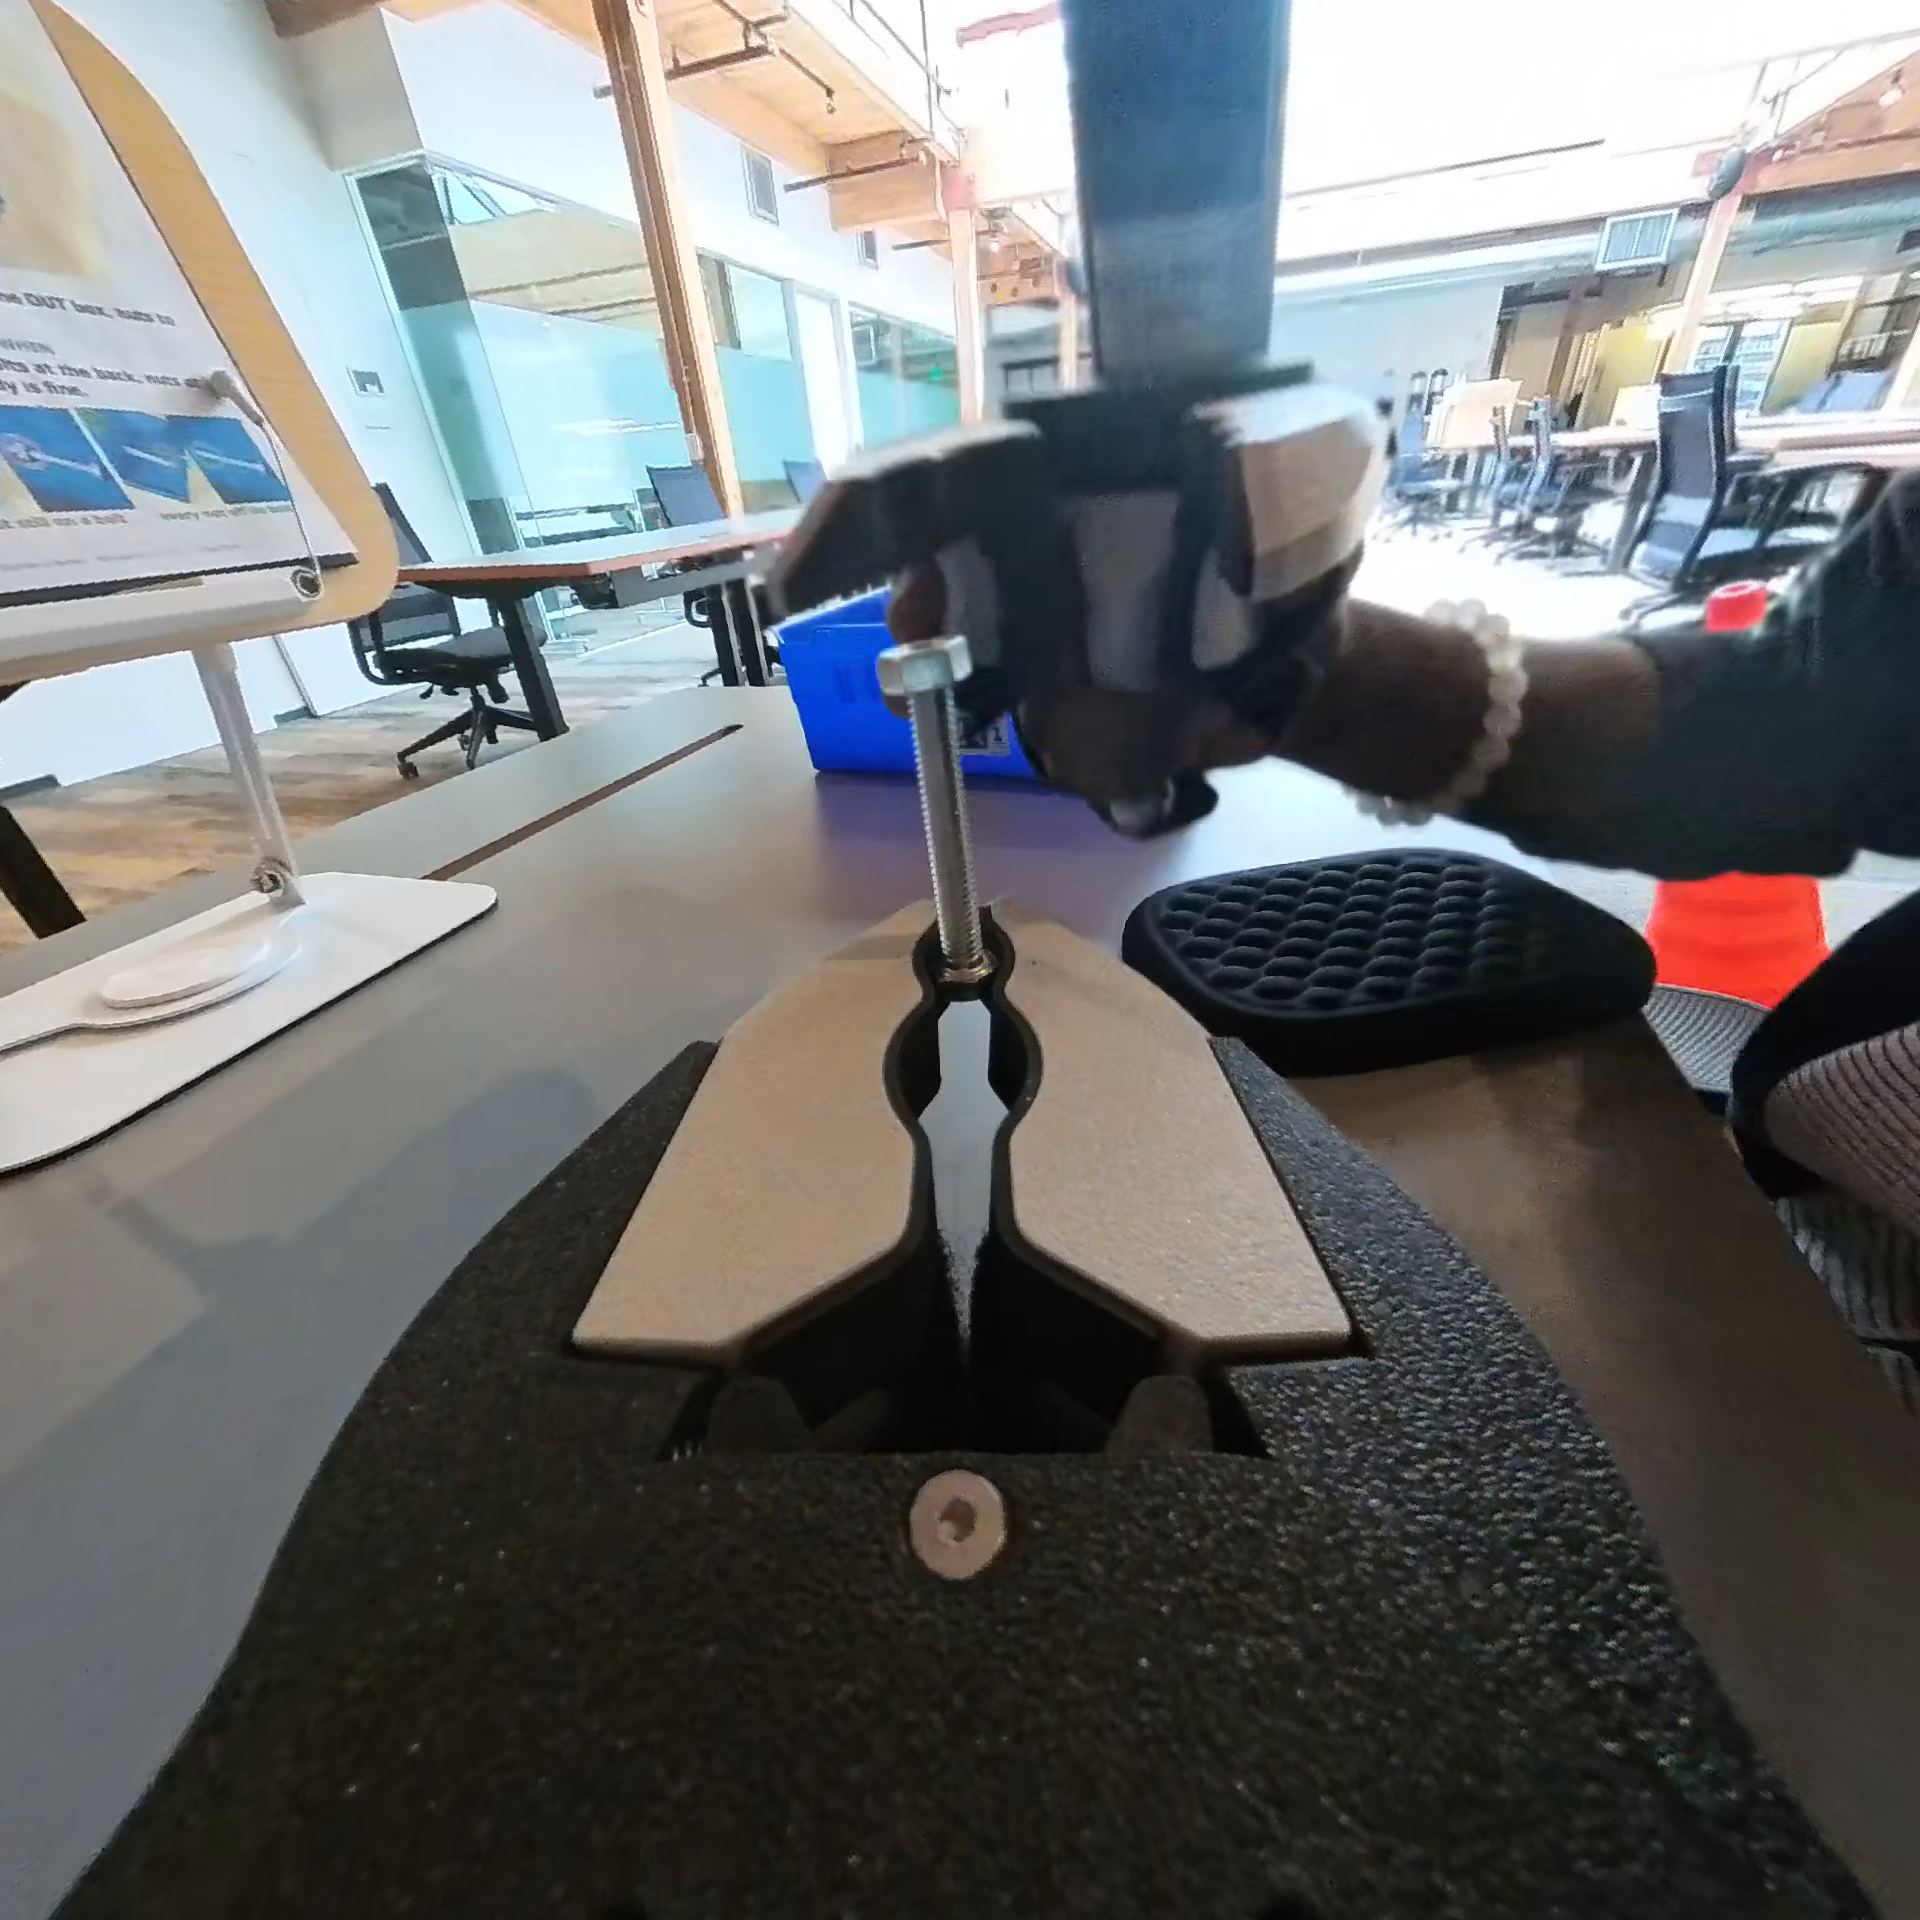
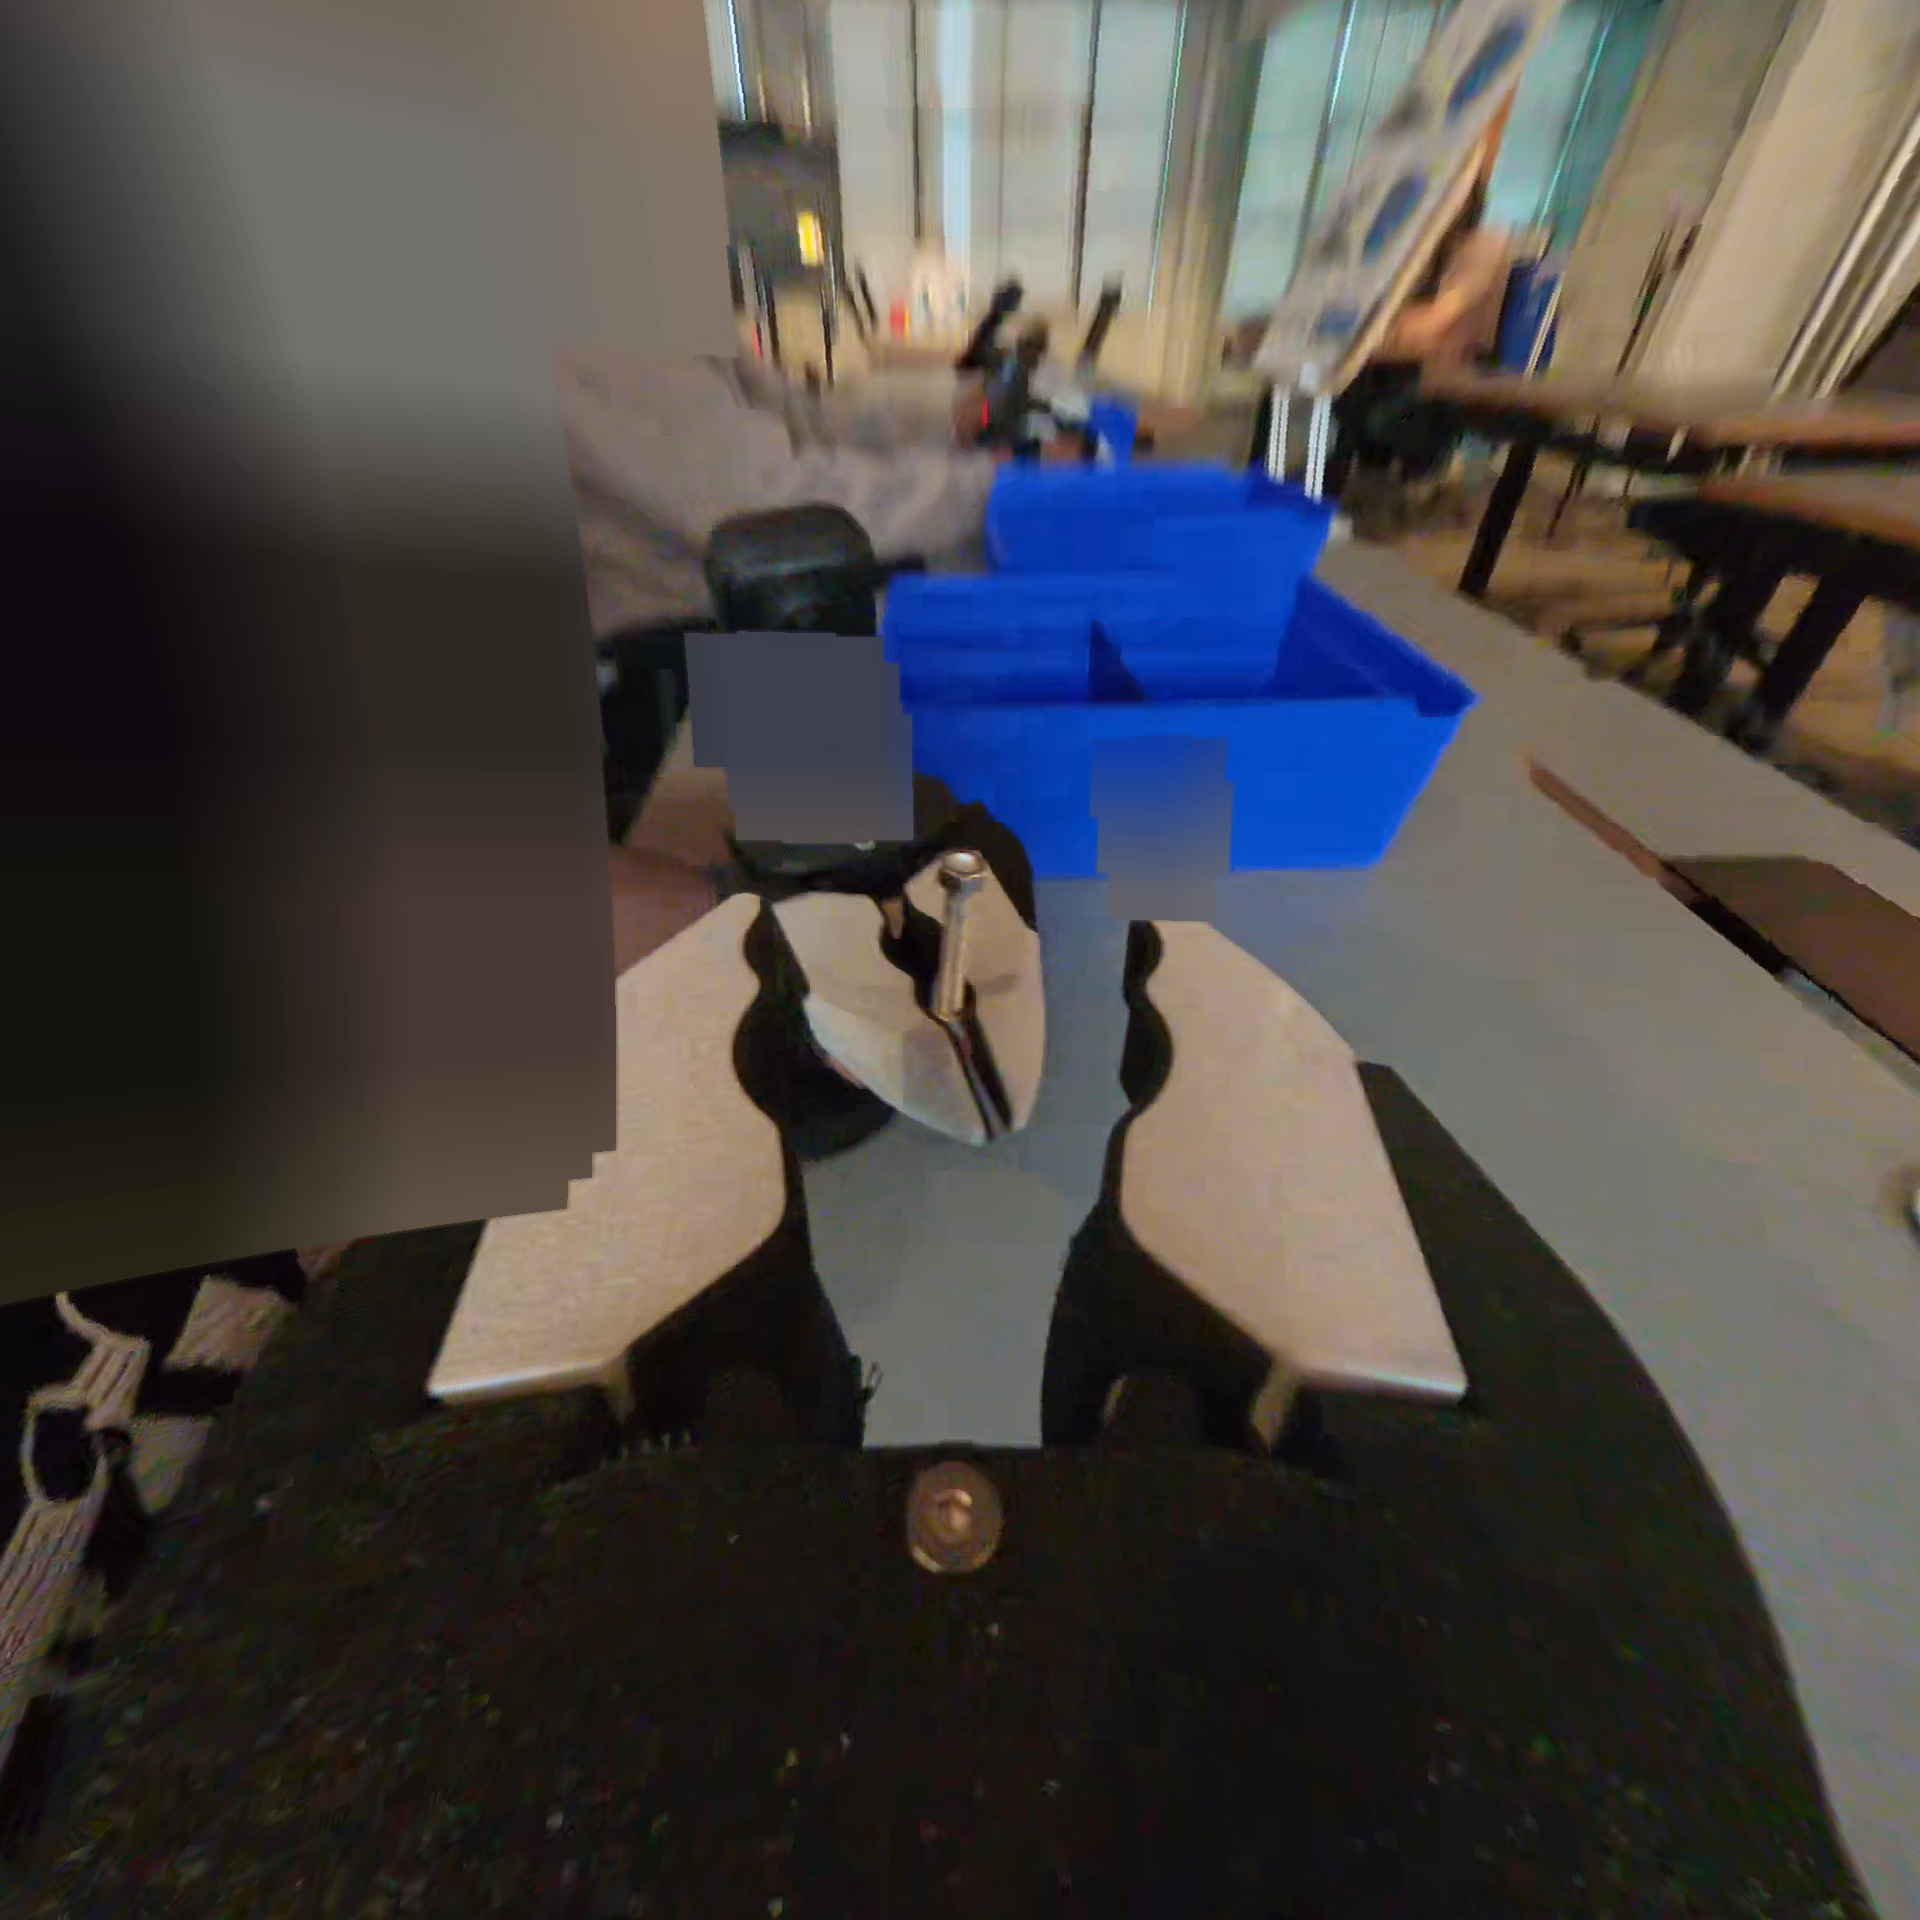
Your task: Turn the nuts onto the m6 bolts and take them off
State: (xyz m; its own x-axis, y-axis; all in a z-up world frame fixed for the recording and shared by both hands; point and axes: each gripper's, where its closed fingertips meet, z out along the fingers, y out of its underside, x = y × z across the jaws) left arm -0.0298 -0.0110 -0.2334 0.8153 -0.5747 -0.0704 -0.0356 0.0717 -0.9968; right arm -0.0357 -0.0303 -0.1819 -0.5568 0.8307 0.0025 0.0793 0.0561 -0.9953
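— Steel thread is seen clamped between the left gripper [image 1: 961, 961] fingertips at the centre of the frame; the bolt [image 1: 940, 800] is held upright, head at the top, with what looks like a nut [image 1: 964, 971] seated low at the pads.

— And the right gripper [image 2: 1081, 997]?

— Its fingers are spread wide with nothing between them. The bolt is found just ahead, centre frame, its long axis vertical; the blue bin [image 2: 1351, 769] lies beyond.

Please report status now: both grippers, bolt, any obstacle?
Left gripper shut on bolt, upright. Right gripper open, holding nothing. Nothing blocking the bolt.
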